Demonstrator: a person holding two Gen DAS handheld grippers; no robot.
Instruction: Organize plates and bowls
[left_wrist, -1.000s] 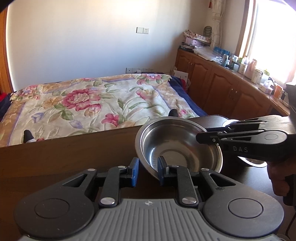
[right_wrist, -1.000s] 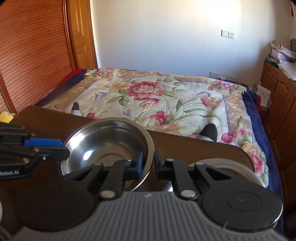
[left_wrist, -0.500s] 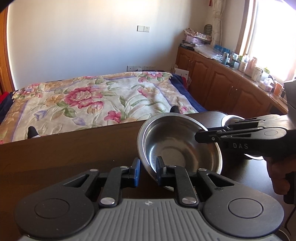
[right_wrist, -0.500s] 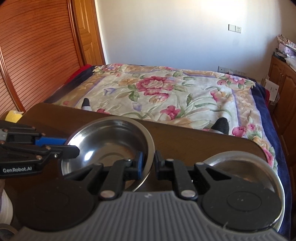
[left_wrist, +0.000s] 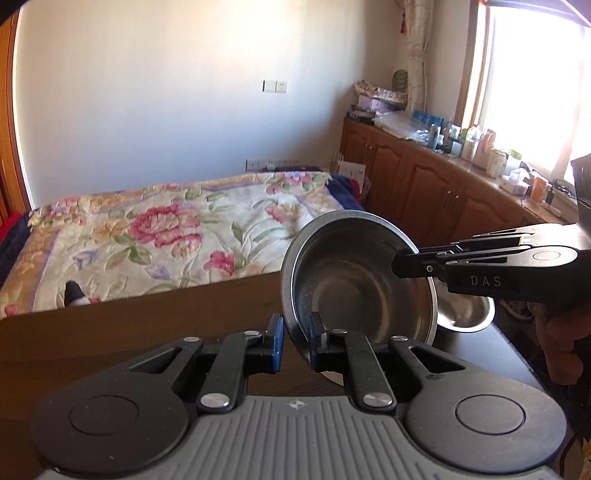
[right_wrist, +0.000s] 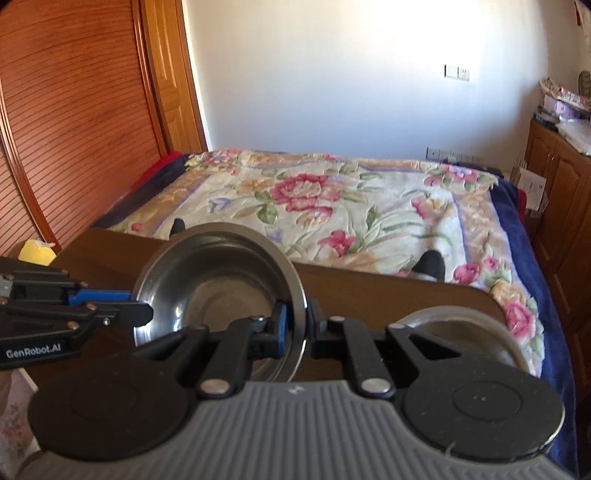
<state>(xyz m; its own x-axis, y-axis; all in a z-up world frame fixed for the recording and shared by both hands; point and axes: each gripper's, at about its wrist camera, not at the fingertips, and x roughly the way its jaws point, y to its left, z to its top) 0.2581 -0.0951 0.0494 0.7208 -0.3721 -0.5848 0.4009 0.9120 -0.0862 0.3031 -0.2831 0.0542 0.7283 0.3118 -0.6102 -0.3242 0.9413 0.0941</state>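
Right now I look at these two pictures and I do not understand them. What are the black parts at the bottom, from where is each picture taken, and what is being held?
There is no robot here. A person holds a hand tool with a two-finger claw in each hand, and a camera on each tool looks forward along its fingers. One picture comes from the left claw, the other from the right claw. The black parts at the bottom are each claw's own fingers. Both claws are shut on the rim of one steel bowl, at opposite sides, and the bowl is tilted. A second bowl sits on the brown table. Behind the table is a bed.
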